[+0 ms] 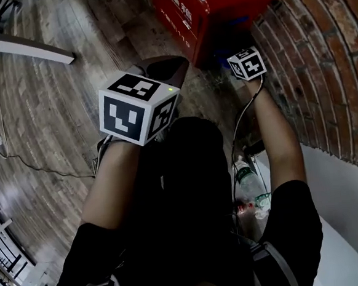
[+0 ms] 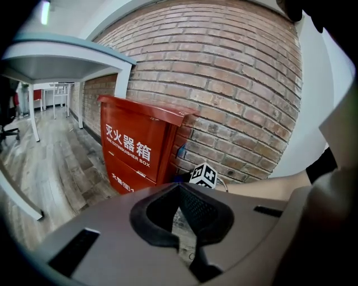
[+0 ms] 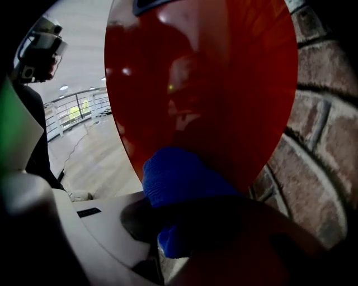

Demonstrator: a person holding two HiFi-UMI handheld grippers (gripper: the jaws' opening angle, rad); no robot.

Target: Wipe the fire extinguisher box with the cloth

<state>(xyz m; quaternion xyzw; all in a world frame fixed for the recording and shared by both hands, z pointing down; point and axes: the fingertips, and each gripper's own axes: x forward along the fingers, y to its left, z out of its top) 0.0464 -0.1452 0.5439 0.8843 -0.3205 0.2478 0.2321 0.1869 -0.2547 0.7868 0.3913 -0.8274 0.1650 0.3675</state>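
The red fire extinguisher box (image 1: 211, 7) stands on the wooden floor against a brick wall (image 1: 333, 65); its white-lettered front (image 2: 134, 148) shows in the left gripper view. My right gripper (image 3: 184, 209) is shut on a blue cloth (image 3: 179, 179), which is pressed against the box's glossy red side (image 3: 201, 84), close to the wall. In the head view only its marker cube (image 1: 247, 63) shows, beside the box. My left gripper (image 1: 164, 66) hangs back from the box, over the floor. Its dark pads (image 2: 198, 209) meet at the tip with nothing between them.
A white table (image 2: 61, 56) stands left of the box, its leg (image 1: 23, 50) on the floor. A cable (image 1: 20, 161) trails across the boards. A plastic bottle (image 1: 246, 177) lies by my right arm, next to a white surface (image 1: 345, 219).
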